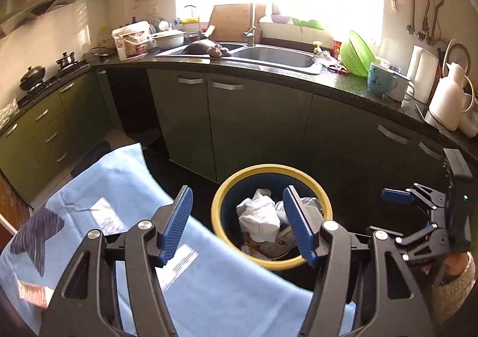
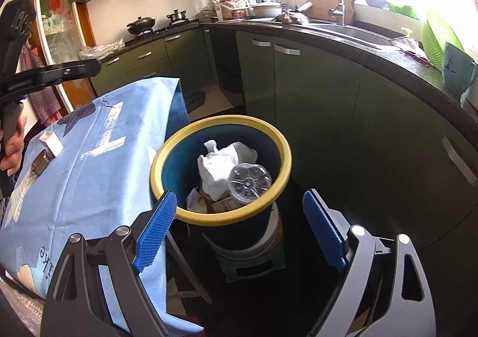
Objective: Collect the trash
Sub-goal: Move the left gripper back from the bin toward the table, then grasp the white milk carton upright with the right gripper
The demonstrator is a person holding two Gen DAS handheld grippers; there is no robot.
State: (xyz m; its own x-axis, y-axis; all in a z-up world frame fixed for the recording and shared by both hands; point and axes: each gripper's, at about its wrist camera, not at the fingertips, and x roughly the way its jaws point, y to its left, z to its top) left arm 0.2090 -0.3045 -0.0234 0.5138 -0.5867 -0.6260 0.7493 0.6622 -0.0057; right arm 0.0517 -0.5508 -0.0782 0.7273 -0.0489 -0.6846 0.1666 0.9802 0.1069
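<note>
Showing only rightward, a clear bottle (image 2: 249, 183), perhaps, tops the bin (image 2: 221, 127); both tools (image 1: 237, 225) (image 2: 239, 229) gape, released

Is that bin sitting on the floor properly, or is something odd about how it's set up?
Odd, yes: the yellow-rimmed bin is perched on a white bucket stacked on a small green stool, not the floor. It looks tilted toward the blue-clothed table.

Nothing clearly legible anywhere. On the blue tablecloth (image 2: 89, 157), only white letter fragments, cut off and tilted near the lower edge. On the white bucket (image 1: 131, 41), a printed label too blurred to read.
</note>
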